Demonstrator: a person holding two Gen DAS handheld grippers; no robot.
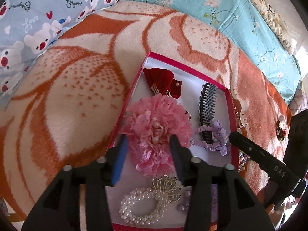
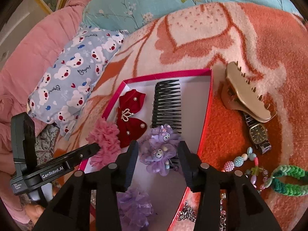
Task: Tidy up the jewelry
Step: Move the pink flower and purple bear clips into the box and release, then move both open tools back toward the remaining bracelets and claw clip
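A pink-rimmed box (image 1: 194,71) with a white floor lies on an orange-and-cream blanket (image 1: 73,96) spread over the bed, and everything else can be placed against it.

Inside the box, at its far end, sits a red velvet bow (image 2: 132,117) with a small crown charm. Beside the bow, toward the box's right wall, lies a black comb (image 2: 166,105). A pink flower hair tie (image 1: 156,130) fills the middle of the box on its left side, and a purple flower hair tie (image 2: 161,152) with little cartoon faces rests against the near end of the comb. At the near end of the box lie a pearl bracelet (image 1: 138,206) with a gold crown ornament and another purple frill (image 2: 134,207).

The left gripper (image 1: 150,154) hangs over the box with its fingers spread on either side of the pink flower hair tie, not pressing on it. The right gripper (image 2: 158,154) also hangs over the box, its fingers spread around the purple flower hair tie, with a gap showing on each side.

Outside the box, just past its right wall, a beige claw clip (image 2: 246,94) lies on the blanket. Nearer than the clip is a wristwatch (image 2: 259,134), then a beaded bracelet (image 2: 248,163) and a green braided band (image 2: 288,181). Left of the box rests a blue pillow (image 2: 77,80) printed with white bears, and beyond the box a turquoise floral sheet (image 1: 221,3).
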